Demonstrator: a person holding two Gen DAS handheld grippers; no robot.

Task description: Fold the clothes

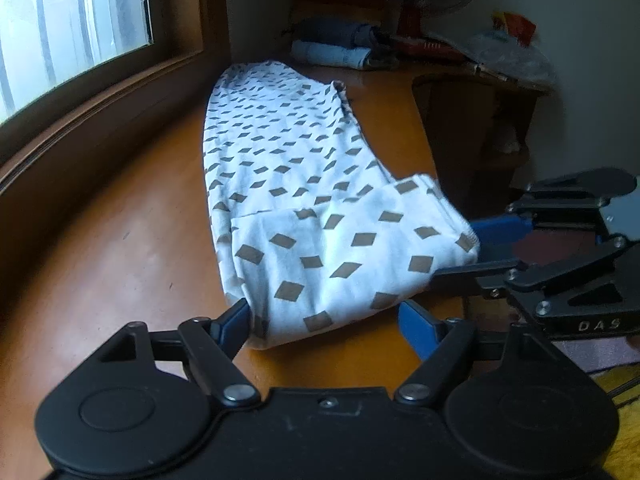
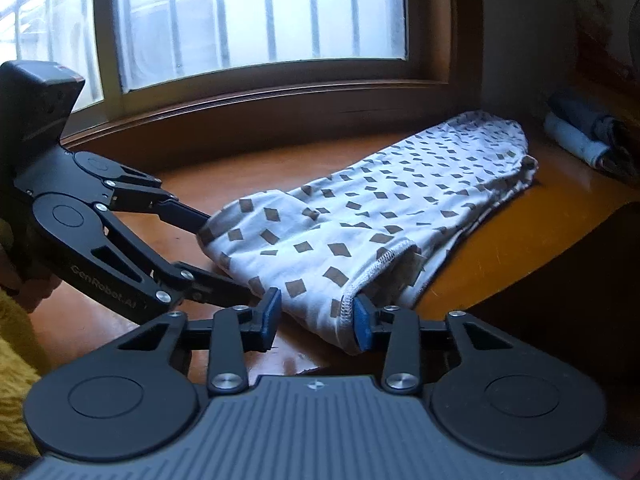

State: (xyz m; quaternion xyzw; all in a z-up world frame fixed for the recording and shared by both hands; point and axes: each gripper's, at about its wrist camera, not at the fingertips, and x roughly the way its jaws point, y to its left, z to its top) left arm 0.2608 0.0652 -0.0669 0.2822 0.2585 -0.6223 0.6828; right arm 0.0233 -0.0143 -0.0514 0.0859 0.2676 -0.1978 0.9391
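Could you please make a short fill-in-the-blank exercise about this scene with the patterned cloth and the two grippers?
1. The white garment is printed with small brown ____.
2. It lies on an orange-brown wooden surface beside a ____.
3. The left gripper and the right gripper both have ____ pads on their fingers.
4. Beyond the garment's far end lies a pile of folded ____ clothes.

Missing words: diamonds; window; blue; blue

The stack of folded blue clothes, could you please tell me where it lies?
The folded blue clothes lie at the table's far end, beyond the patterned garment, beside the fan's red base.
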